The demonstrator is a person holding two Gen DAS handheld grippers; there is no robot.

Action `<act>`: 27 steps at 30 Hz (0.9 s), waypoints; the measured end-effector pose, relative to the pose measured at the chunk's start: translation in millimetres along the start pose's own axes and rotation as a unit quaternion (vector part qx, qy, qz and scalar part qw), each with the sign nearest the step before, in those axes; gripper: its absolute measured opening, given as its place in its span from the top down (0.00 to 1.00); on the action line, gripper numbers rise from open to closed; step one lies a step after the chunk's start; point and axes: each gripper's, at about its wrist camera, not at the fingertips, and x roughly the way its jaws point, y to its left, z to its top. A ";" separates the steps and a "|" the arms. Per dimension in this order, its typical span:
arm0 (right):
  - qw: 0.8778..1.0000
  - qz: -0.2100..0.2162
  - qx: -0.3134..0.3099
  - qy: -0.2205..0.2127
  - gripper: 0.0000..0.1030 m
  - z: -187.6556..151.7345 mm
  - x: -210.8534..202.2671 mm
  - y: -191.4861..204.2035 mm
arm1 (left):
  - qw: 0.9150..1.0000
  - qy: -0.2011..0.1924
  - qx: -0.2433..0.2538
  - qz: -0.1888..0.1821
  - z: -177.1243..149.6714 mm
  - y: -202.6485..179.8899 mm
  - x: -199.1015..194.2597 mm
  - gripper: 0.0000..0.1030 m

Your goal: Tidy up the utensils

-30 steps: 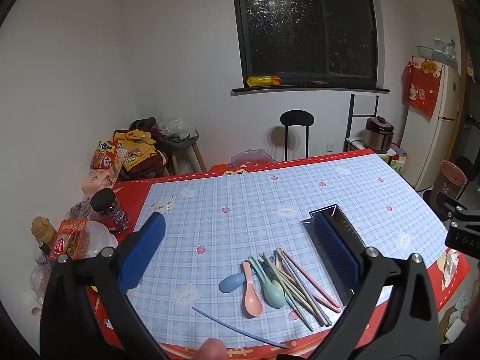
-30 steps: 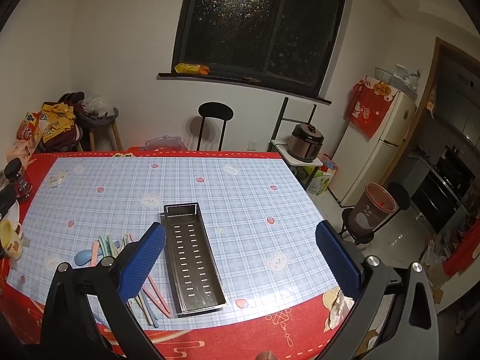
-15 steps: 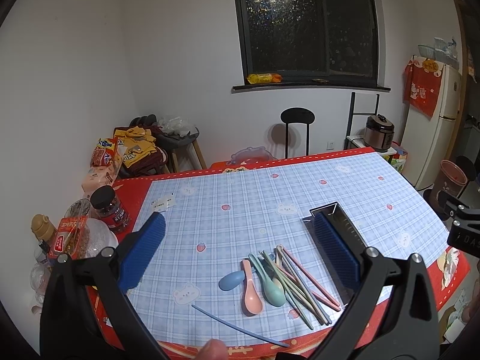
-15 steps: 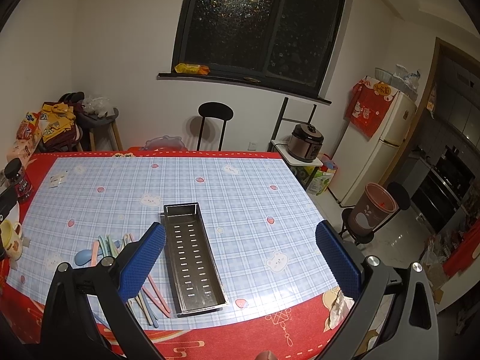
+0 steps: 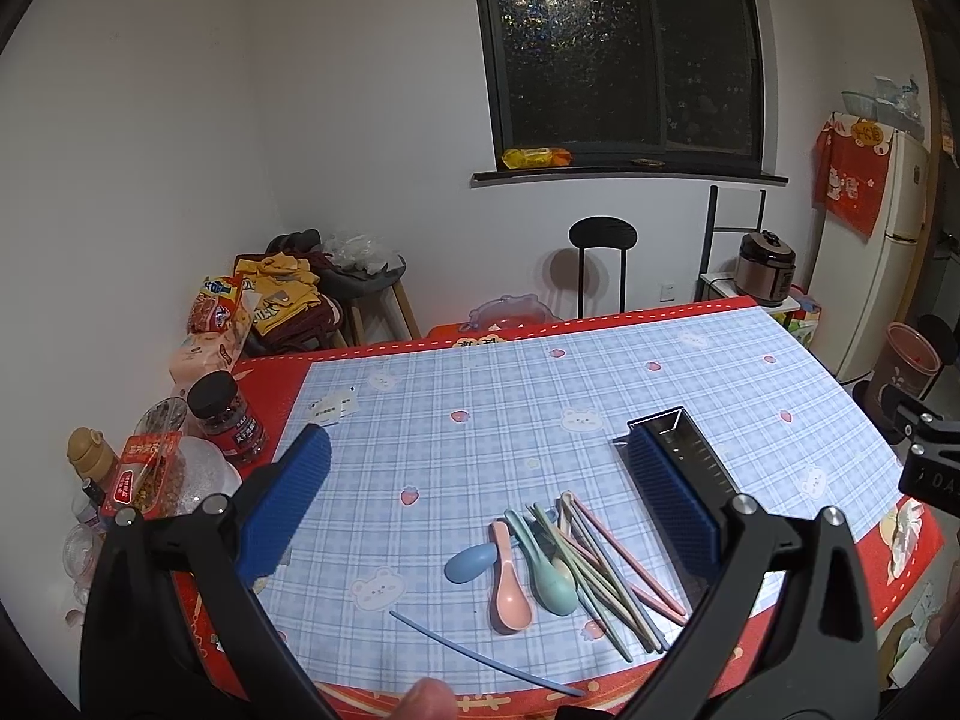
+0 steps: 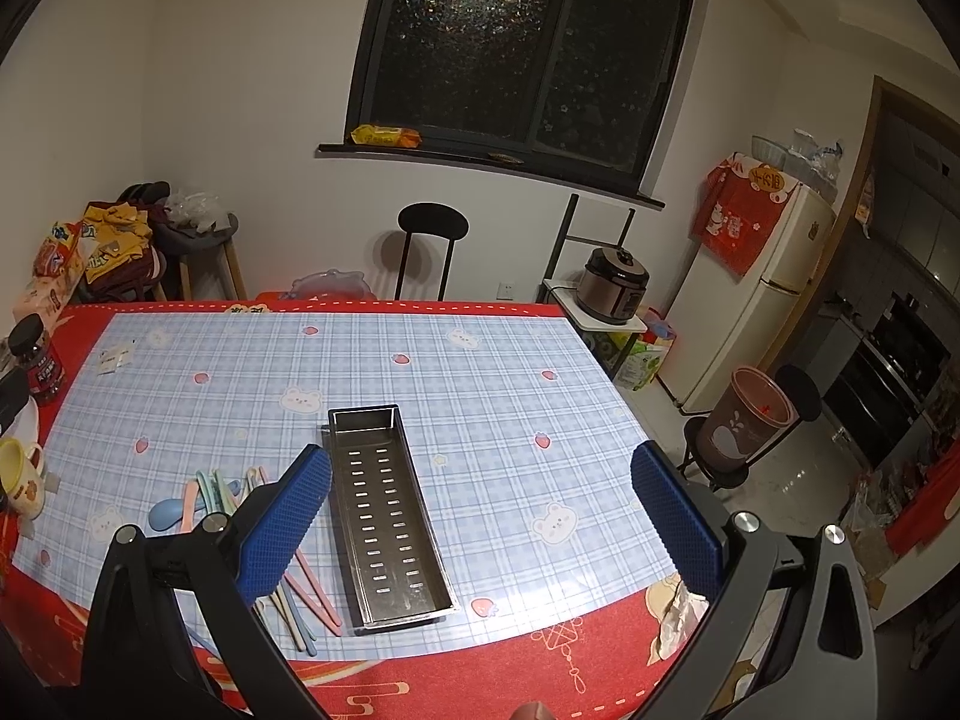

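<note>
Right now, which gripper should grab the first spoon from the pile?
Probably left: the left gripper, open, looks straight at the pink spoon. The right gripper, open, faces the empty metal tray.

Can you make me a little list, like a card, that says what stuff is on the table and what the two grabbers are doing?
tray: metal tray, slotted bottom, nothing in it
spoons: pink spoon, green spoon, blue spoon, left of tray
chopsticks: pastel chopsticks piled by spoons
stray: blue chopstick alone near table edge
left gripper: open, above utensils, holding nothing
right gripper: open, above tray, holding nothing
</note>
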 end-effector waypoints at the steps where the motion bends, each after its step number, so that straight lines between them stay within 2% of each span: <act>1: 1.000 0.000 0.000 0.000 0.04 0.1 0.1 -0.5 | 1.000 0.000 0.000 0.000 0.0 -0.1 0.2 0.05; 27: 1.000 0.001 0.001 0.002 0.04 0.5 1.5 0.4 | 1.000 0.002 0.005 -0.003 0.2 -2.8 2.3 0.05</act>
